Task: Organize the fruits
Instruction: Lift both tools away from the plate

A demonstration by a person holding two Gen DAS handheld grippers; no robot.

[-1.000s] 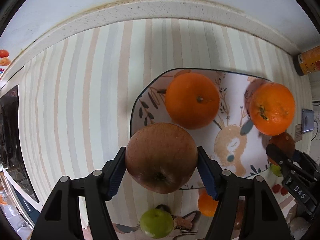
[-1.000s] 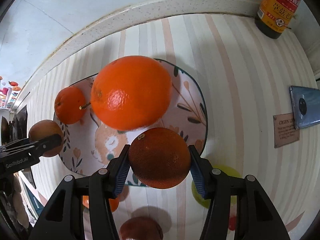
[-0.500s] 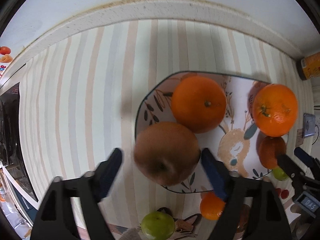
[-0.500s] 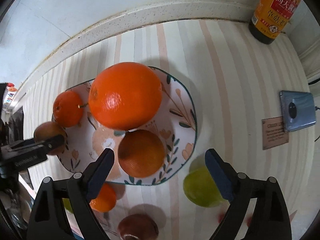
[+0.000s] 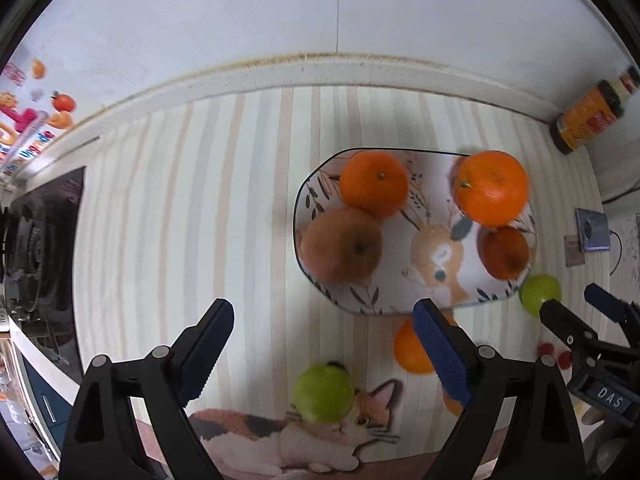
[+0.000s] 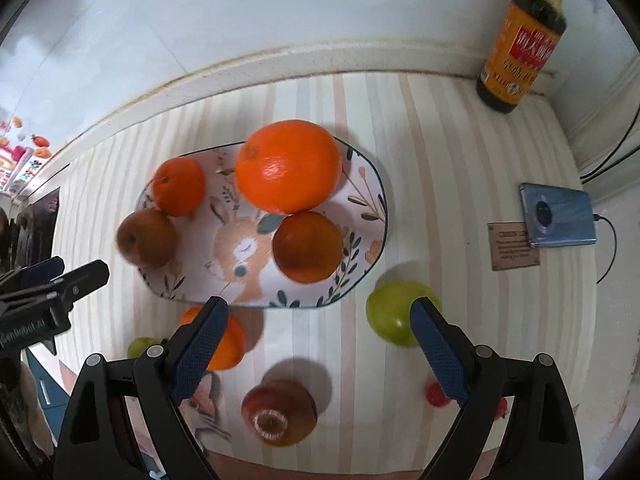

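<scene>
A patterned plate [image 5: 436, 300] [image 6: 360, 184] holds a brown apple [image 5: 341, 245] [image 6: 146, 238], a small orange [image 5: 374, 184] [image 6: 179, 186], a large orange [image 5: 491, 188] [image 6: 289, 166] and a dark orange [image 5: 505, 252] [image 6: 308, 246]. My left gripper [image 5: 324, 344] is open and empty, raised in front of the plate. My right gripper [image 6: 318, 340] is open and empty, also in front of the plate. On the cloth lie a green apple [image 5: 324, 394], another green apple [image 6: 396, 312], an orange [image 6: 228, 340] and a red apple [image 6: 279, 412].
A sauce bottle [image 6: 520, 36] stands at the back right by the wall. A phone [image 6: 558, 220] on a cable and a small brown card [image 6: 514, 246] lie at the right. A stove [image 5: 40, 240] is at the left. Small red fruits [image 6: 436, 396] lie near the front.
Both grippers opened and let go: the brown apple and the dark orange now rest on the plate. Both grippers pulled back and up from the plate.
</scene>
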